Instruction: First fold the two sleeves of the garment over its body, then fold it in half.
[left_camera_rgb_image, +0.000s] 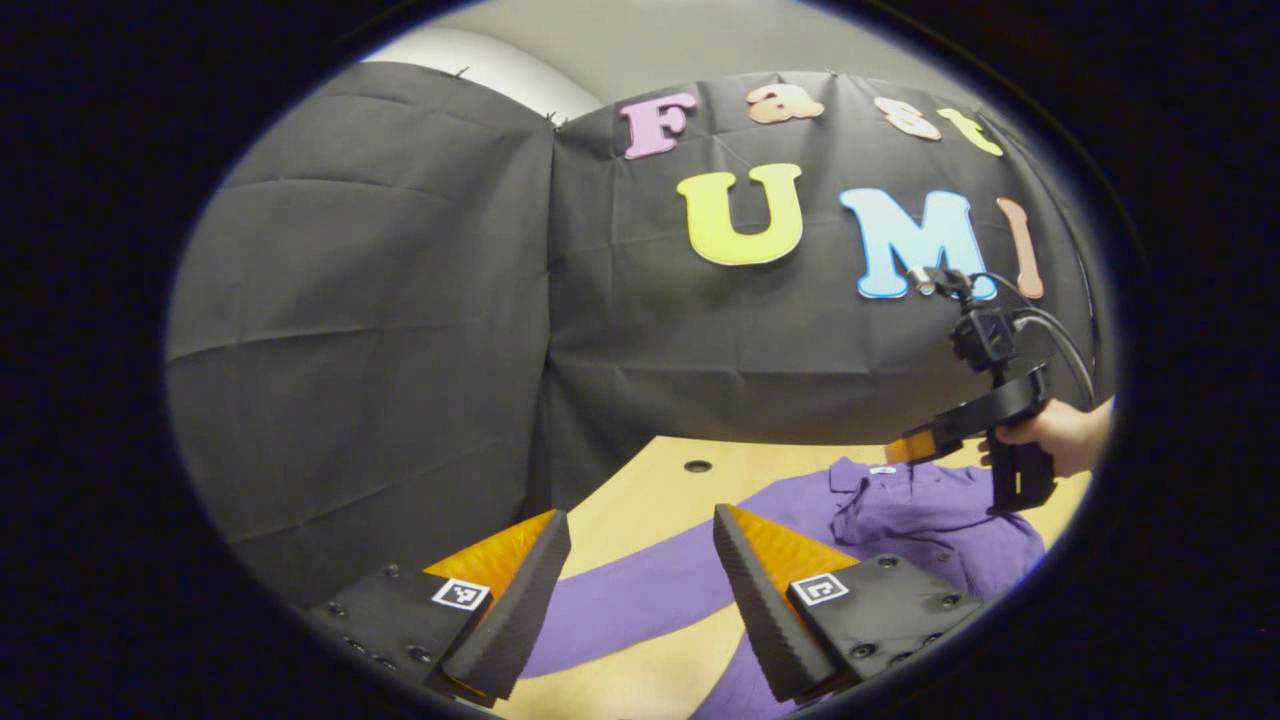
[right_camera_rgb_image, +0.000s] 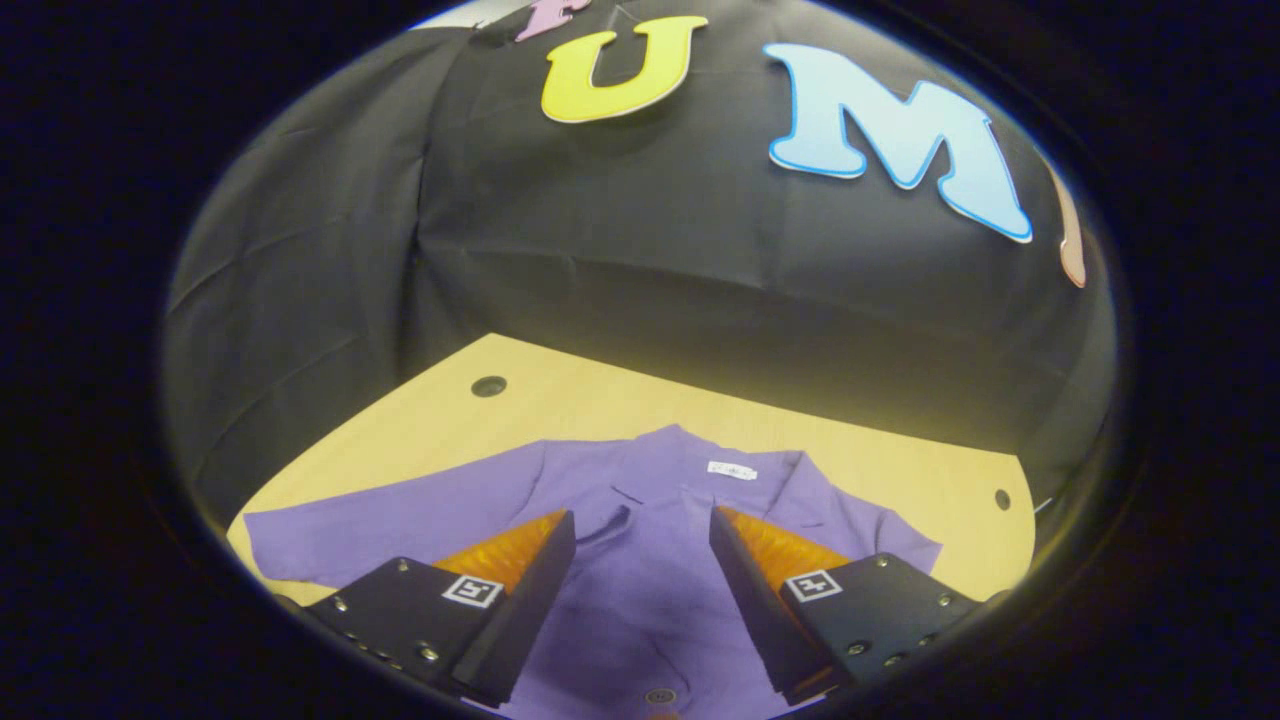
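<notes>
My left gripper (left_camera_rgb_image: 640, 570) hung released above the table (left_camera_rgb_image: 650, 500), its fingers wide apart and holding nothing, with one sleeve (left_camera_rgb_image: 640, 595) of the purple shirt (left_camera_rgb_image: 930, 510) stretched flat across the wood beneath them. My right gripper (right_camera_rgb_image: 640, 570) was released too, poised over the shirt's front. The shirt lay spread face up, collar (right_camera_rgb_image: 680, 450) toward the table's far edge, both sleeves still out sideways. From the left gripper view, my hand (left_camera_rgb_image: 1060, 435) gripped the right tool's handle.
</notes>
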